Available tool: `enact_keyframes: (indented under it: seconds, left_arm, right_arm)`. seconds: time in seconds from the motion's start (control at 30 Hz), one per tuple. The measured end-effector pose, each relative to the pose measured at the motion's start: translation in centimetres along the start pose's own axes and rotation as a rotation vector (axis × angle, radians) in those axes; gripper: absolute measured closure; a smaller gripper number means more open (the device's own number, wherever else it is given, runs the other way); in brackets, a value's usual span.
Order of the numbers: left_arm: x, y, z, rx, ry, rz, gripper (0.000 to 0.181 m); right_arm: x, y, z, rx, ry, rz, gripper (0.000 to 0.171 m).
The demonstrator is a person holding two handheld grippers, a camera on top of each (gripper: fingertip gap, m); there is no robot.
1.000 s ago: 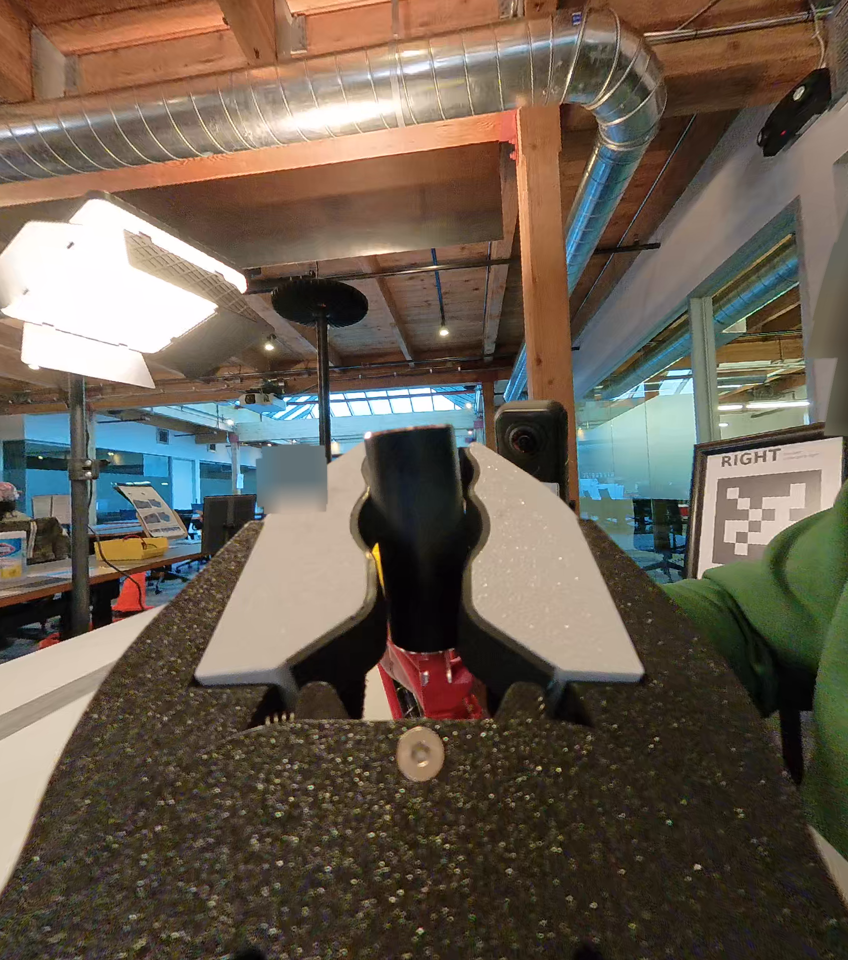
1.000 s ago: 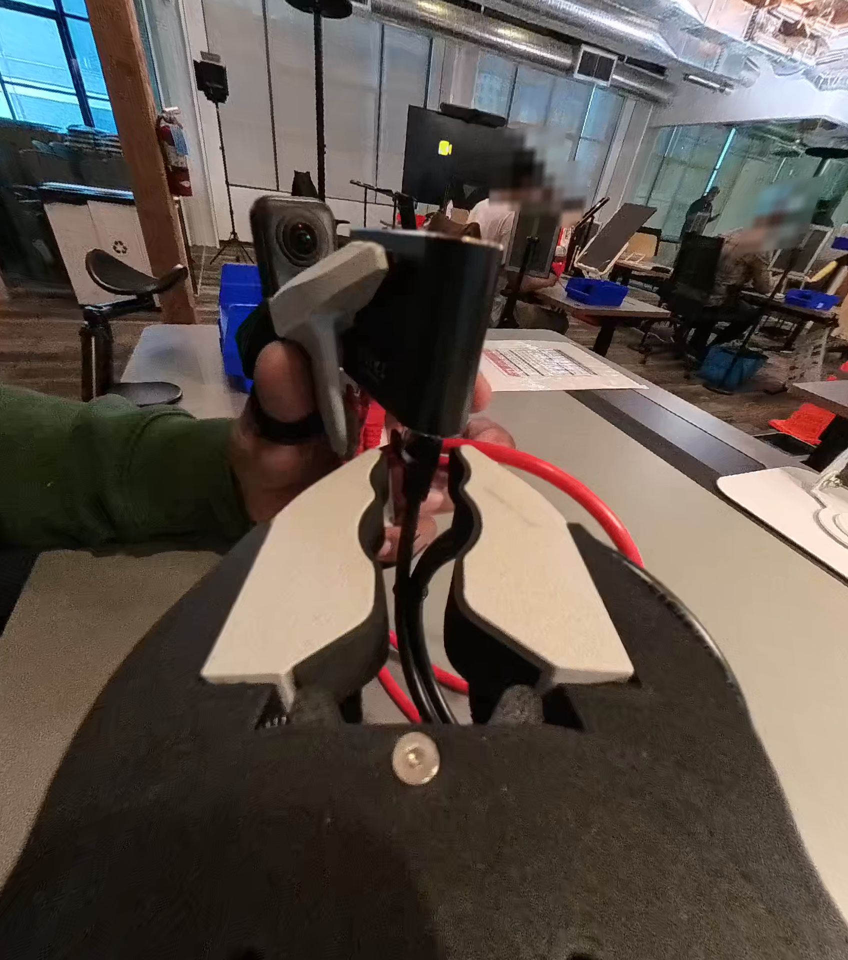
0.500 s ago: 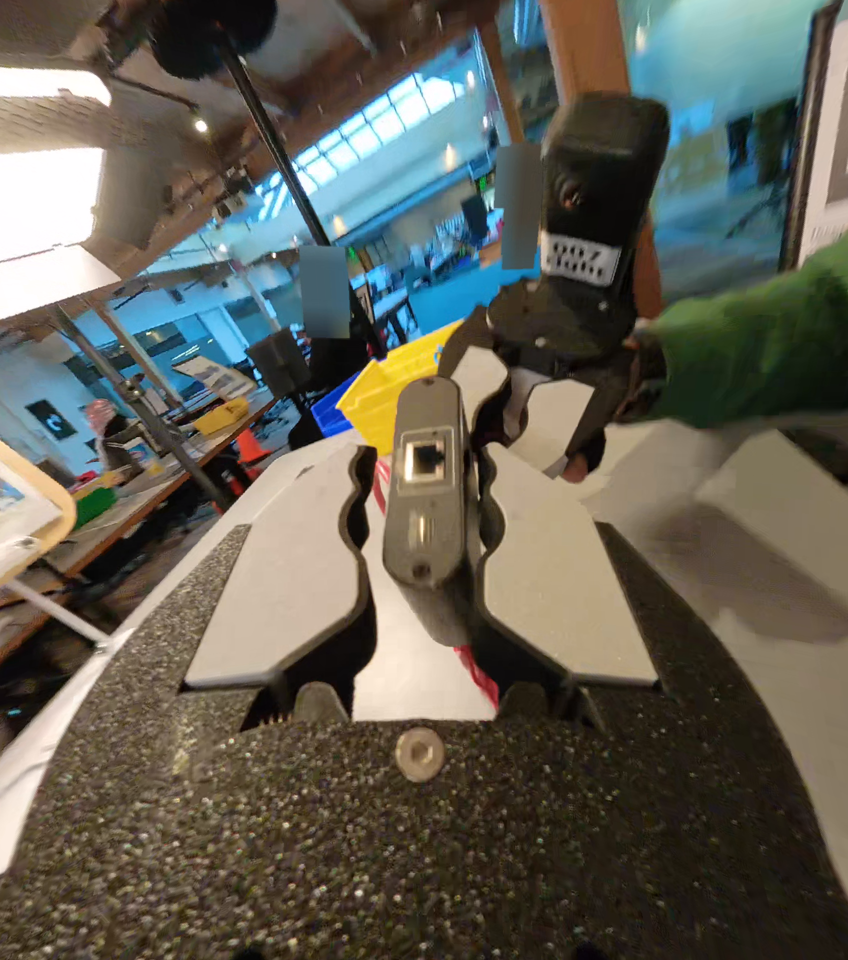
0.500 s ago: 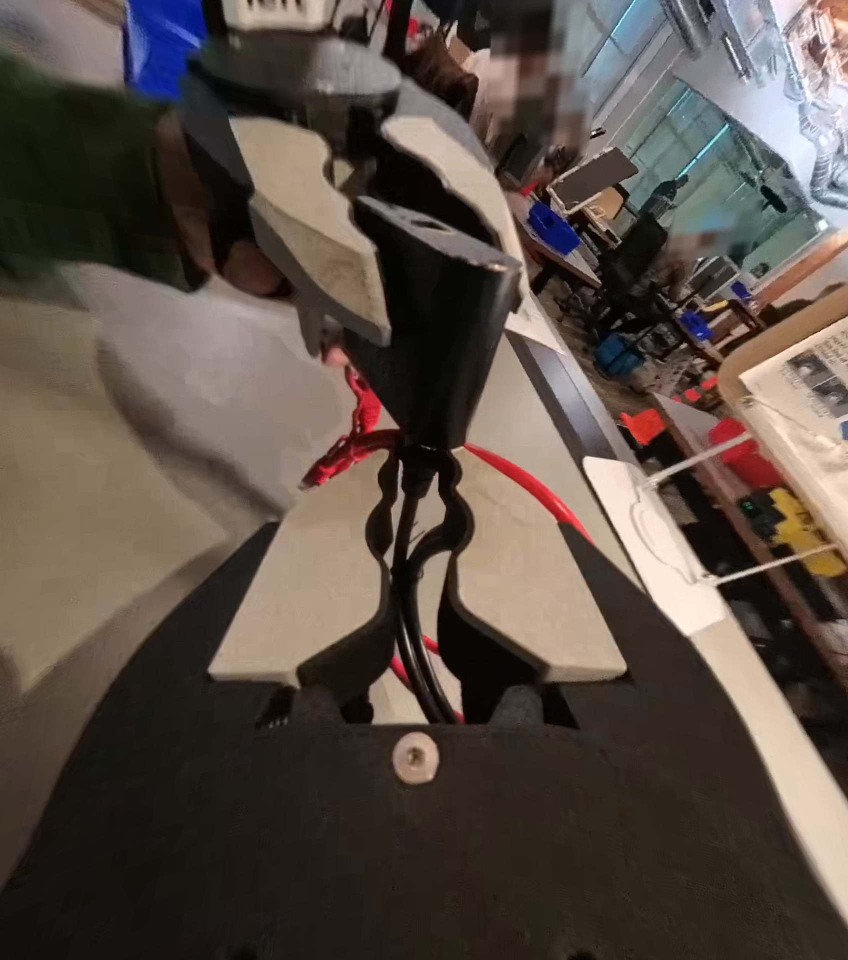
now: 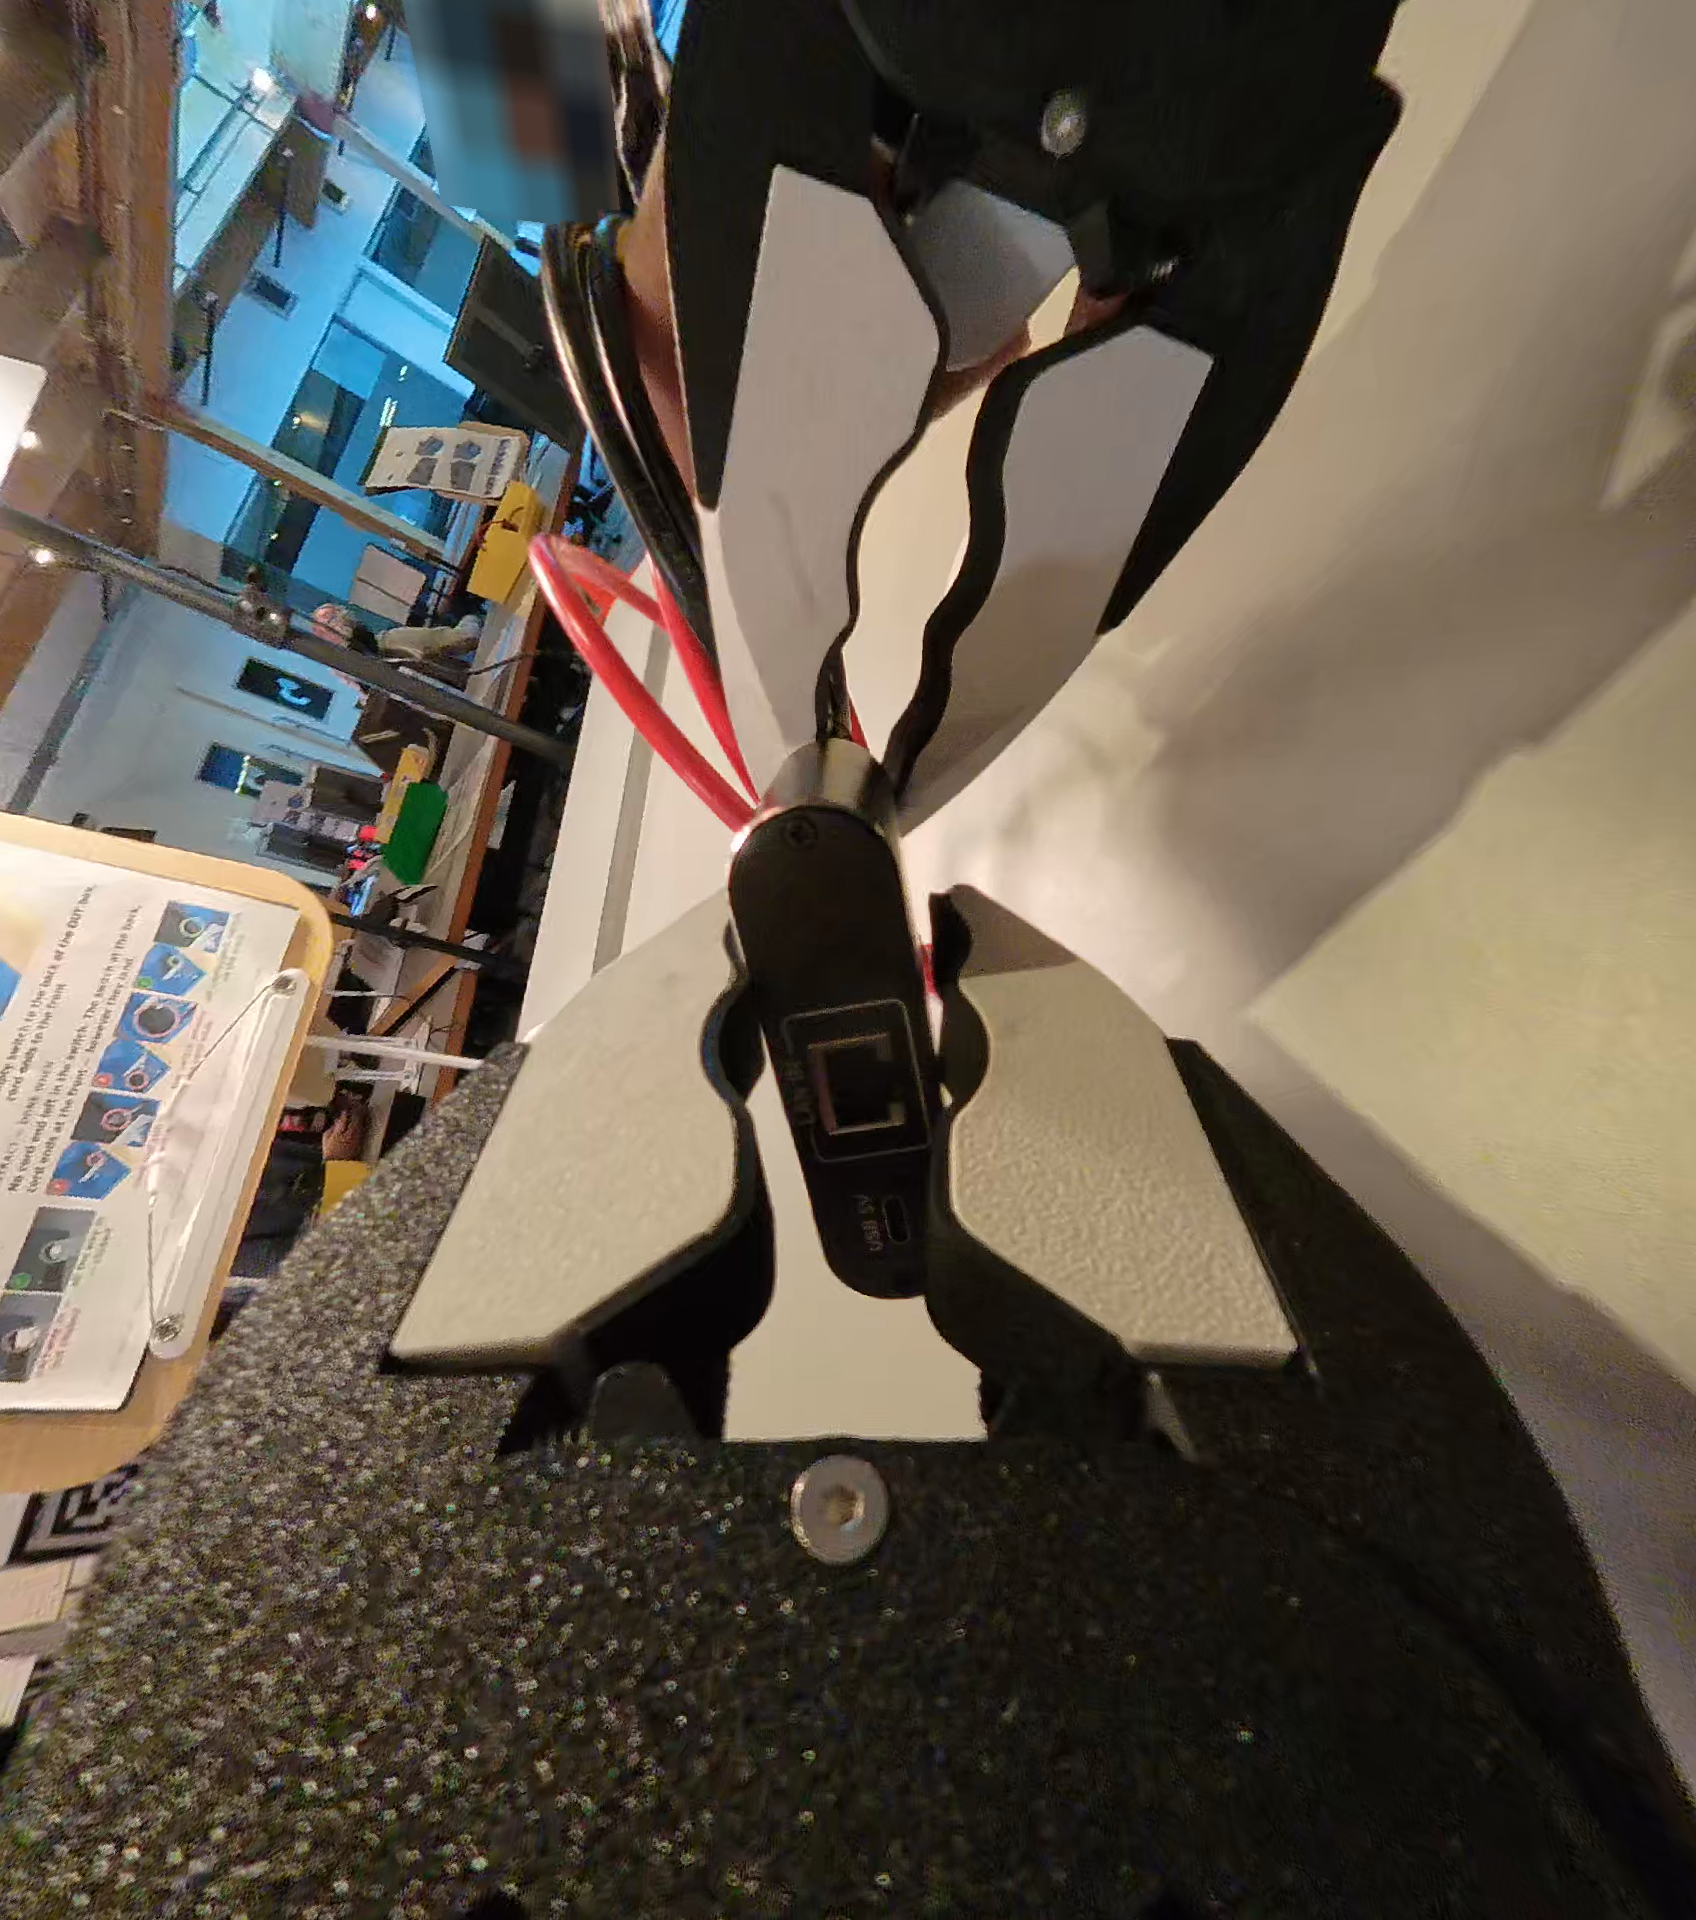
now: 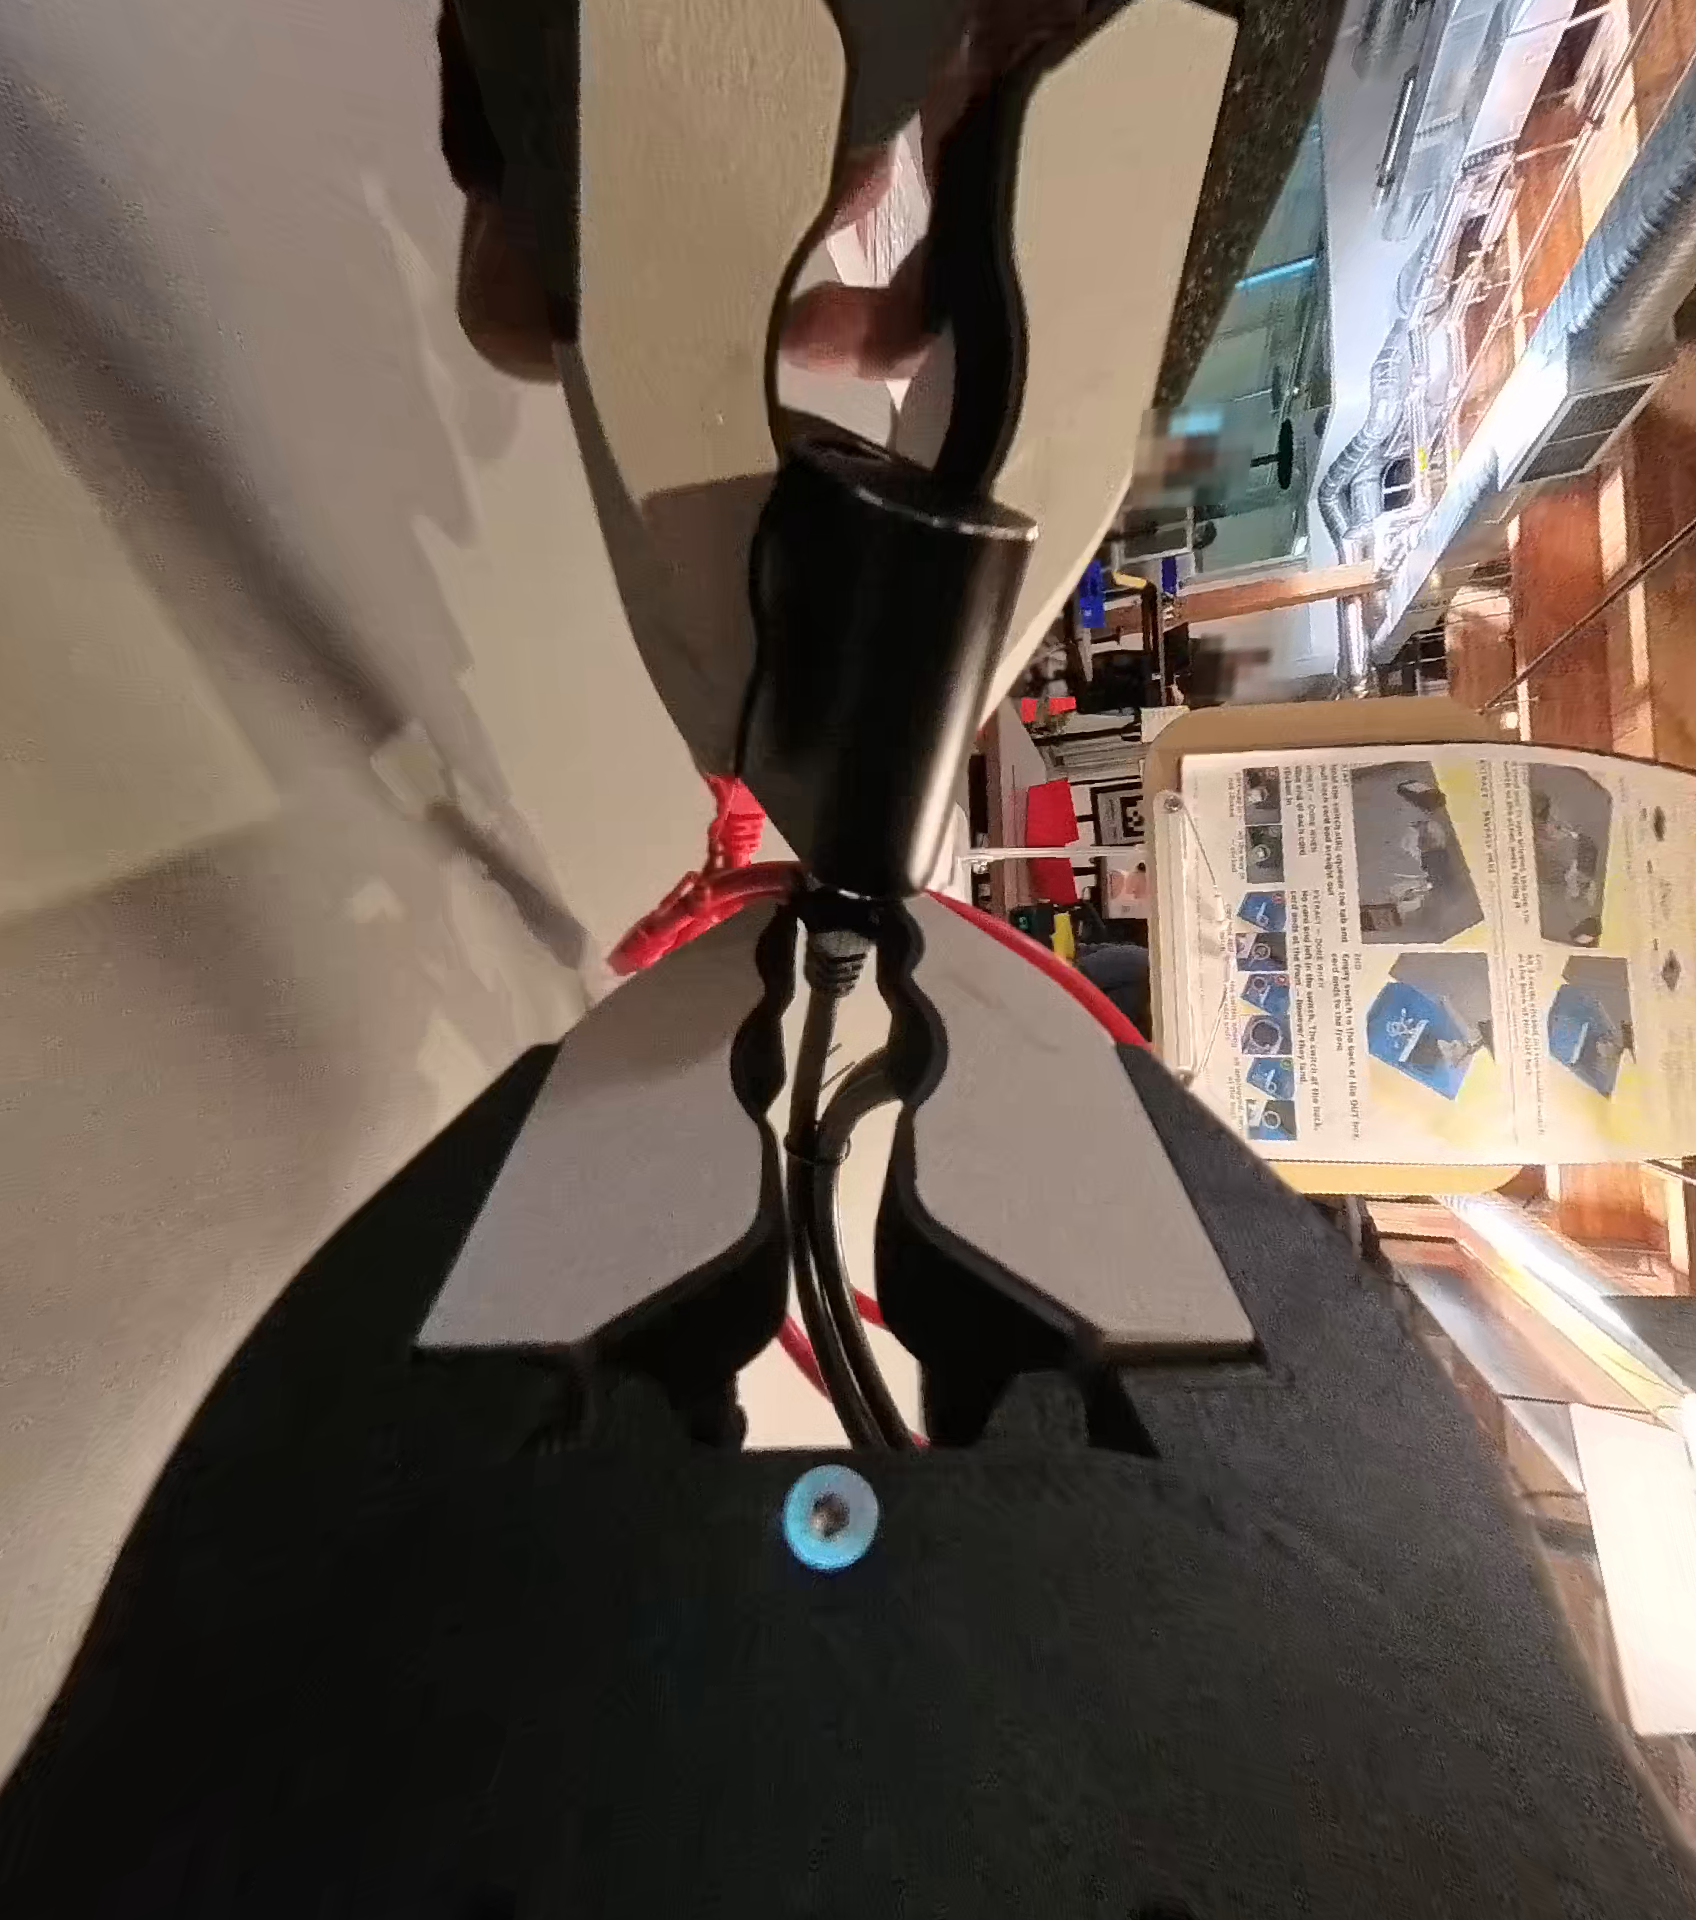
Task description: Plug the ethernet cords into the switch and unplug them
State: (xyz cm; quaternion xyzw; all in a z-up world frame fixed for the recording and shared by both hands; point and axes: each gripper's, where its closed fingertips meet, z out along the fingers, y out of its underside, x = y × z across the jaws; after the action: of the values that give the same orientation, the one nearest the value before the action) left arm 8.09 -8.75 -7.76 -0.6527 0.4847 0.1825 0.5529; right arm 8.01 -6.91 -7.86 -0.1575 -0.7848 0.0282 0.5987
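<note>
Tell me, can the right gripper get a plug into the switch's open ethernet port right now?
Probably not: the right gripper is shut on the black cable behind the switch, whose open port faces the left gripper.

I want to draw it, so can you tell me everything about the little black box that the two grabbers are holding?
The switch is a small, smooth black plastic box with rounded ends. Its flat end face has one square network socket, empty, a small slot below it and a screw near the top. The left gripper has its jaws closed on its sides. At the far end, a black cable and a red cord leave it, and the right gripper pinches the black cable there.
</note>
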Motion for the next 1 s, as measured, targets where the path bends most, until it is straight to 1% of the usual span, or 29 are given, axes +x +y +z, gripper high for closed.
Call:
enact_keyframes:
  seconds: [0.13, 0.3, 0.43, 0.53, 0.63, 0.77, 0.9, 1.0]
  left_arm:
    - [-0.6, -0.4, 0.3, 0.026, -0.034, -0.047, 0.152]
    - [-1.7, -1.1, -0.2, 0.107, -0.065, -0.163, 0.153]
    - [-2.9, -0.2, -0.5, 0.137, -0.079, -0.336, 0.154]
    - [-4.2, 1.4, -0.6, 0.133, -0.113, -0.527, 0.154]
    - [-5.0, 2.8, -0.6, 0.156, -0.120, -0.733, 0.154]
    - [-5.3, 3.4, -0.5, 0.253, -0.089, -0.986, 0.154]
    - [-5.6, 2.8, -0.5, 0.380, -0.055, -1.116, 0.154]
    - [-5.9, 1.8, -0.8, 0.473, -0.046, -1.139, 0.154]
  right_arm:
    - [0.7, 0.4, -0.2, 0.008, 0.028, 0.013, 0.156]
    - [2.0, 0.1, -0.8, 0.063, 0.061, 0.106, 0.156]
    - [3.2, -0.1, -1.6, 0.113, 0.075, 0.223, 0.151]
    - [3.8, -0.2, -1.9, 0.154, 0.057, 0.336, 0.150]
    - [2.9, -0.4, -1.4, 0.176, -0.047, 0.497, 0.151]
    - [1.2, -0.4, 0.0, 0.184, -0.210, 0.796, 0.151]
    - [0.3, -0.7, 0.8, 0.256, -0.374, 1.106, 0.147]
    - [0.8, -1.1, 0.9, 0.334, -0.421, 1.263, 0.144]
